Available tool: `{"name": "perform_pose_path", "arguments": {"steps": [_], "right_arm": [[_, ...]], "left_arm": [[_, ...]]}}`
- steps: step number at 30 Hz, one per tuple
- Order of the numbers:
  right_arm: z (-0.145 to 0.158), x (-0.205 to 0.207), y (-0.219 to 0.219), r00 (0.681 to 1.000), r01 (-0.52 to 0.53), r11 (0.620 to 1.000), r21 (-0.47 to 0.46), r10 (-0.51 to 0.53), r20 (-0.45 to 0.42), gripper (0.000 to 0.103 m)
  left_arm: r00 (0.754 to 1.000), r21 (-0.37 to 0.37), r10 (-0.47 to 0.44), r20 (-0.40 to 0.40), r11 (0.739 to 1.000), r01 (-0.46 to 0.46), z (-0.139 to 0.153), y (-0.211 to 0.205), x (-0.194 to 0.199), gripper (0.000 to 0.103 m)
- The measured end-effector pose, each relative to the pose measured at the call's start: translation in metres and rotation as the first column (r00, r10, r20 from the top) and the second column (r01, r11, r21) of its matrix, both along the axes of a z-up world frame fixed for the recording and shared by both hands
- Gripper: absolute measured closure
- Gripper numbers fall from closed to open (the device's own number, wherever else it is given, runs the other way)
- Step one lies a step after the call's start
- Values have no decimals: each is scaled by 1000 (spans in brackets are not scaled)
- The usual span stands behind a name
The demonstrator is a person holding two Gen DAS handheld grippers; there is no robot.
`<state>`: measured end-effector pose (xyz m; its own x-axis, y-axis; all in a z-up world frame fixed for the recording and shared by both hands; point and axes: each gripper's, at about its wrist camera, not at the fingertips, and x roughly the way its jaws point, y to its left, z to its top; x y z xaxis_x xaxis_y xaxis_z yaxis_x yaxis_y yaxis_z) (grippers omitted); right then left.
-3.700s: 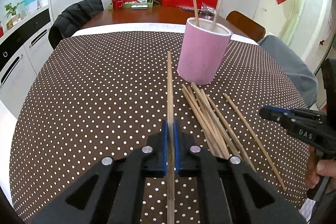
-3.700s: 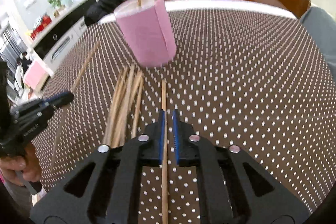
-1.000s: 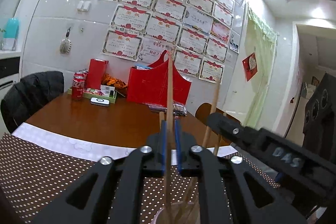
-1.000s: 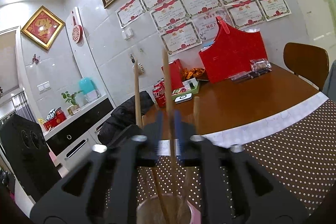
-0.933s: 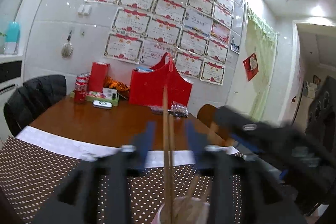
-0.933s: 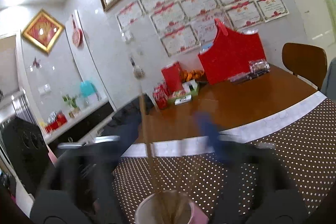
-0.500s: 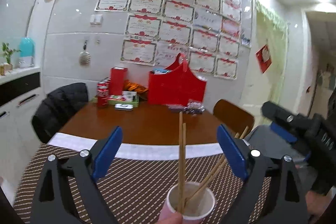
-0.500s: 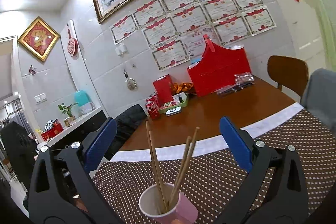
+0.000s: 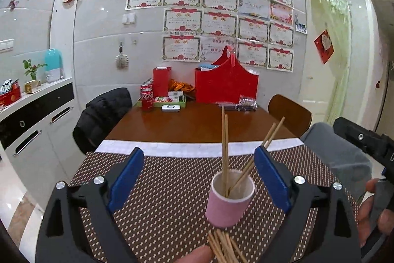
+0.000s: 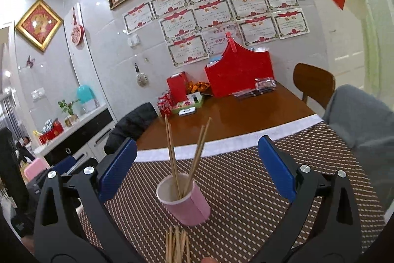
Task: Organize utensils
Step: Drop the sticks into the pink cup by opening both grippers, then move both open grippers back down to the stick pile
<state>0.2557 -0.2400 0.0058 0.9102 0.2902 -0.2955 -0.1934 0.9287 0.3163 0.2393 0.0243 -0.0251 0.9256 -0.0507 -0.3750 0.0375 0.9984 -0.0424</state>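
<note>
Table (image 9: 160, 189): pink cup (image 9: 227, 203) mid-cloth now holds four chopsticks (image 9: 224, 152), up from two. Loose pile (image 9: 222, 247) at near edge is smaller. Left gripper (image 9: 198, 176) and right gripper (image 10: 197, 165) both spread wide, empty, above cup; 1 s ago each pinched a stick. Both drops done; next, the pile.
</note>
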Motion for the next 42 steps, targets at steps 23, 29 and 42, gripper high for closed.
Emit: {"name": "perform_pose_path", "arguments": {"steps": [23,29,42], "right_arm": [[-103,-77,6,935,-143,970,-196,68,-348,6],[-132,-65,10,905,-171,966,-192,78,-417,6],[-166,-44,22,852,-214,957,-195,85,-516,6]], "left_arm": [[934,65,-12,-357,997,37,-120,-2,-85,13],[882,75,-28,-471,995,72,-162,-8,-79,13],[843,78,-58,-534,990,117,-193,-20,-52,13]]}}
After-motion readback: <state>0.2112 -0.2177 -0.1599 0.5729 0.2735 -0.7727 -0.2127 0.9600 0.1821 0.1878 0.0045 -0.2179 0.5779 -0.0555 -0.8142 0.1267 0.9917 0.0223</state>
